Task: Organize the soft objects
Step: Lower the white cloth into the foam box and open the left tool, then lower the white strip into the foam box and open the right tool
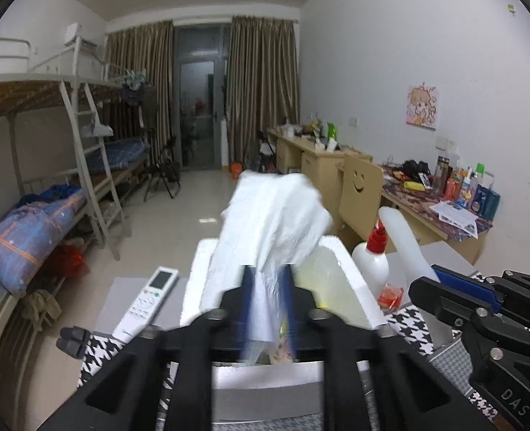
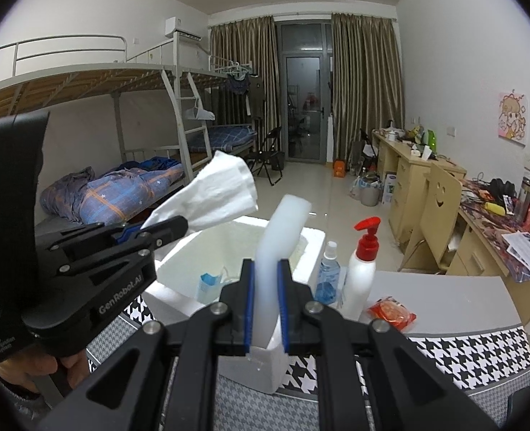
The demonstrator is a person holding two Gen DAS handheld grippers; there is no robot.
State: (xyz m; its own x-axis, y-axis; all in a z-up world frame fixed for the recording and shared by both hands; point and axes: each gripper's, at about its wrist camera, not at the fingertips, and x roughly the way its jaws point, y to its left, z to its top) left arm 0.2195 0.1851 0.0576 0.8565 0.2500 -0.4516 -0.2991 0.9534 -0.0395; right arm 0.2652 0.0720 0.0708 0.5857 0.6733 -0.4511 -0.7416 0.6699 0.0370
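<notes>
A crumpled white tissue point(image 1: 275, 215) sticks up out of my left gripper point(image 1: 267, 269), whose blue pads press on its lower end; the jaws are blurred. It hangs over a white foam box point(image 1: 351, 280). In the right wrist view the left gripper point(image 2: 182, 224) holds the tissue point(image 2: 221, 190) above the box's point(image 2: 178, 262) left rim. My right gripper point(image 2: 266, 264) is shut on a bent white foam strip point(image 2: 282, 222) over the box's near wall. The same strip point(image 1: 405, 240) and right gripper point(image 1: 430, 274) show at the right of the left wrist view. A blue packet point(image 2: 209, 285) lies inside the box.
A white remote point(image 1: 150, 298) lies left of the box. Right of it stand a white pump bottle with a red top point(image 2: 363, 273) and a blue spray bottle point(image 2: 327, 276), with an orange packet point(image 2: 392, 314) nearby. Houndstooth cloth point(image 2: 473, 355) covers the table. A smiley chair point(image 2: 437, 212) and desks stand right, bunk beds left.
</notes>
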